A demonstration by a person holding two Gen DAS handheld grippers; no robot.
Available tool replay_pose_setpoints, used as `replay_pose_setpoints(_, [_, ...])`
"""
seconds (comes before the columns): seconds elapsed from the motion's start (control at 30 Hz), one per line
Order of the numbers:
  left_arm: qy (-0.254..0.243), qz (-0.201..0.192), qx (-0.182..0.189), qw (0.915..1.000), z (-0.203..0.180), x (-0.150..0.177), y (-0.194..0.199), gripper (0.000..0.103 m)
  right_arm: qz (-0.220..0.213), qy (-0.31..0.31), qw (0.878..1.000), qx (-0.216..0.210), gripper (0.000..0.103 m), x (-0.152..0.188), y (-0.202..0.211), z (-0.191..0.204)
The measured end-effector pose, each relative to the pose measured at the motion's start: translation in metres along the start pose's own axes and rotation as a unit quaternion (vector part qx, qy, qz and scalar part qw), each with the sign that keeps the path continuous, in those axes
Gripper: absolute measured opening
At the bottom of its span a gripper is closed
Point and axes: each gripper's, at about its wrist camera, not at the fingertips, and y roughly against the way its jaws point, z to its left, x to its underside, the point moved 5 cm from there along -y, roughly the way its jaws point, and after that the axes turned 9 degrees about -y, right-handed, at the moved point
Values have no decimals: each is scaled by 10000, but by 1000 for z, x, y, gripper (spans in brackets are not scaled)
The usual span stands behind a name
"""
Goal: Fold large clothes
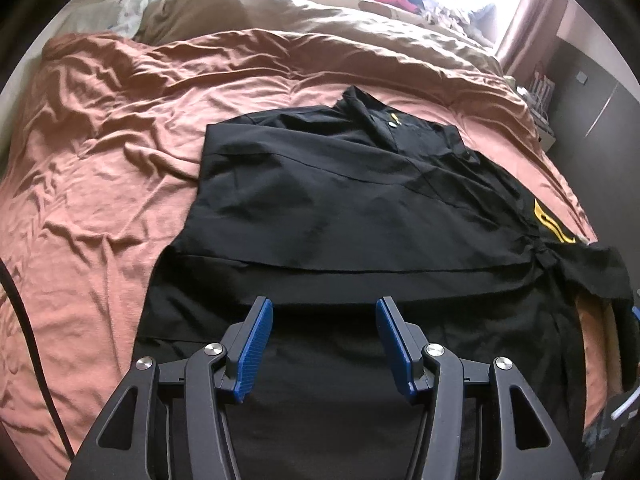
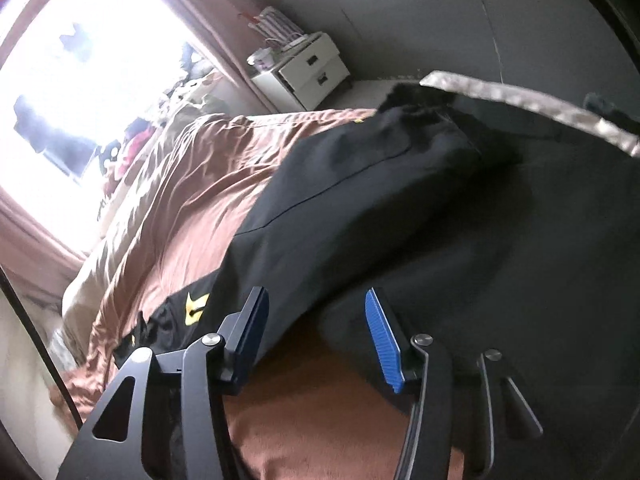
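A large black shirt (image 1: 340, 208) with a yellow logo (image 1: 552, 224) lies spread on the rust-coloured bed cover (image 1: 100, 152), its left side folded in, its collar at the far end. My left gripper (image 1: 324, 308) is open and empty, just above the shirt's near hem. In the right wrist view the shirt (image 2: 340, 220) runs across the bed cover (image 2: 192, 200), with its yellow logo (image 2: 196, 304) at the lower left. My right gripper (image 2: 316, 300) is open and empty at the shirt's right side edge, which hangs over the bed.
A tan duvet (image 1: 320, 12) and pillows lie at the bed's far end under a bright window (image 2: 80, 60). A white nightstand (image 2: 304, 72) stands beside the bed. A black cable (image 1: 28, 328) runs along the left.
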Motion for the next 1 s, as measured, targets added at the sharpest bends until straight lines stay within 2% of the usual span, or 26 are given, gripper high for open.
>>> replay_pose_setpoints(0.23, [-147, 104, -130, 9998, -11, -1, -6, 56, 48, -378, 9992, -145, 47, -13, -17, -13])
replay_pose_setpoints(0.27, [-174, 114, -141, 9997, -12, -1, -7, 56, 32, -396, 9991, -149, 44, -16, -20, -14])
replay_pose_setpoints(0.33, [-212, 139, -167, 9995, -13, -1, -9, 56, -4, -420, 9990, -144, 25, -22, -24, -15])
replay_pose_setpoints(0.4, [-232, 144, -173, 9995, -14, -1, -11, 56, -80, -342, 9991, -233, 12, -26, -21, -10])
replay_pose_setpoints(0.47, [-221, 128, -163, 9995, -14, -1, -11, 56, -214, -177, 9990, -337, 5, -30, -17, 1])
replay_pose_setpoints(0.57, [-183, 95, -130, 9997, -14, -1, -11, 56, -464, 287, 9966, -625, 2, -28, 9, 38])
replay_pose_setpoints(0.73, [-146, 5, -51, 9999, -9, 1, -2, 56, -557, 905, 9887, -1058, 1, -8, 42, 106])
replay_pose_setpoints(1.0, [49, -243, -75, 9997, 23, 12, 31, 56, -437, 1842, 9672, -1693, 1, 59, 78, 222])
